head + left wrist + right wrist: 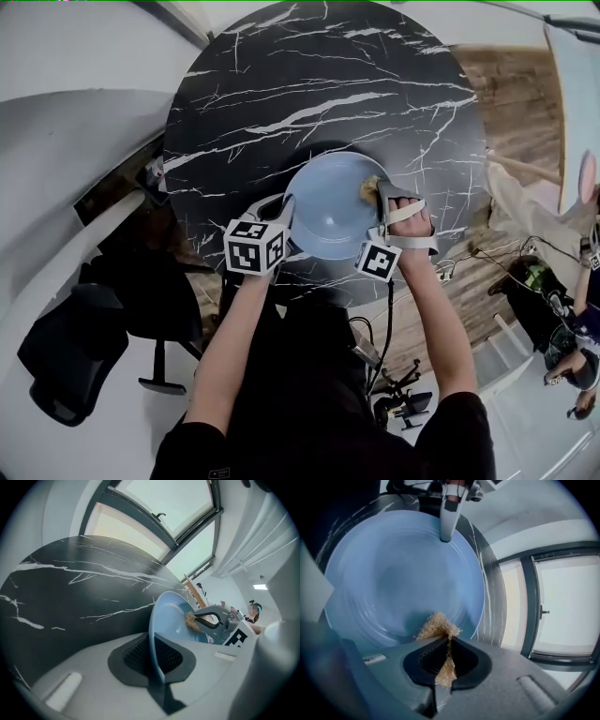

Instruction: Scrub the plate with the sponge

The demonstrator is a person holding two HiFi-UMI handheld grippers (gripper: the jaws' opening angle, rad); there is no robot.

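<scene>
A light blue plate (330, 214) is held tilted above the black marble table (281, 84). My left gripper (284, 208) is shut on the plate's near left rim; in the left gripper view the rim (153, 639) runs edge-on between the pads. My right gripper (380, 190) is shut on a tan fibrous sponge (369, 188), which sits against the plate's right side. In the right gripper view the sponge (438, 626) sticks out of the jaws onto the plate face (398, 578), with the left gripper's finger (447, 520) on the far rim.
A round black table with white veins fills the upper middle. A dark office chair (103, 319) stands at the left. Wooden floor, cables and stands (525, 272) lie to the right, where another person's arm (586, 178) shows. Large windows (154, 522) lie beyond the table.
</scene>
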